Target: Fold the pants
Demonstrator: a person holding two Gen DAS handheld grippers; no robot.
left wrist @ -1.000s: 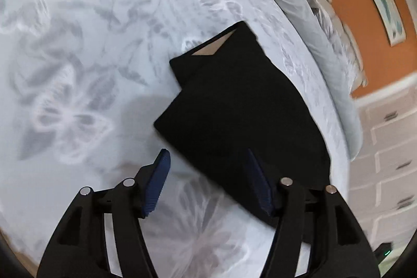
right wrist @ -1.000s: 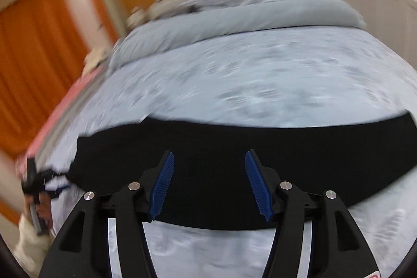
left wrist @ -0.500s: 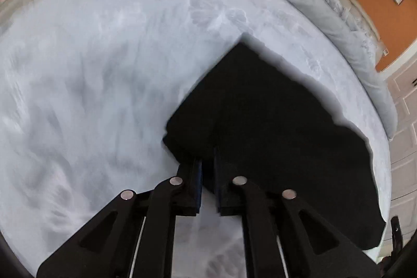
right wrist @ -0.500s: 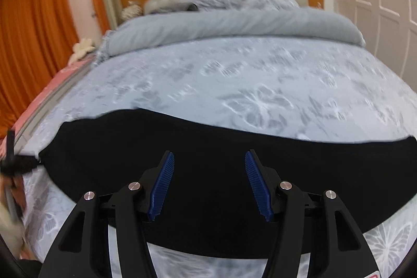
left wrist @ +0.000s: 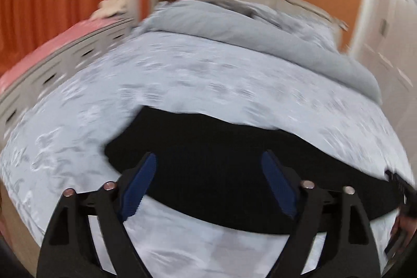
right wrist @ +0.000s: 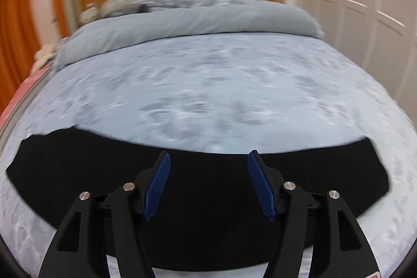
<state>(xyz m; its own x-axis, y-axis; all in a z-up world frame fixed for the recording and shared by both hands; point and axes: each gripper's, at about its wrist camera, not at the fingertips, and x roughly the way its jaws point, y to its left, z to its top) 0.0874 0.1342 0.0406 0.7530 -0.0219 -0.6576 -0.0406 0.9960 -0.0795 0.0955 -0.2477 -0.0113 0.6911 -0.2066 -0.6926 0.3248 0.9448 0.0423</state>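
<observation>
The black pants (left wrist: 221,160) lie flat as a long folded strip across the near part of the bed; they also show in the right wrist view (right wrist: 203,189). My left gripper (left wrist: 208,184) is open and empty, above the strip's left part. My right gripper (right wrist: 208,184) is open and empty, above the strip's middle. The other gripper (left wrist: 401,205) shows at the right edge of the left wrist view, by the strip's right end.
The bed has a pale blue butterfly-print cover (right wrist: 208,85), with a rolled grey duvet (right wrist: 195,20) and pillows at the headboard. White drawers with a pink top (left wrist: 52,59) stand left of the bed, white wardrobe doors (right wrist: 365,4) stand right.
My left gripper was shut on the pants' left edge half a second ago; it has let go, opened and swung up to face the headboard. The right gripper stayed open and shifted slightly.
</observation>
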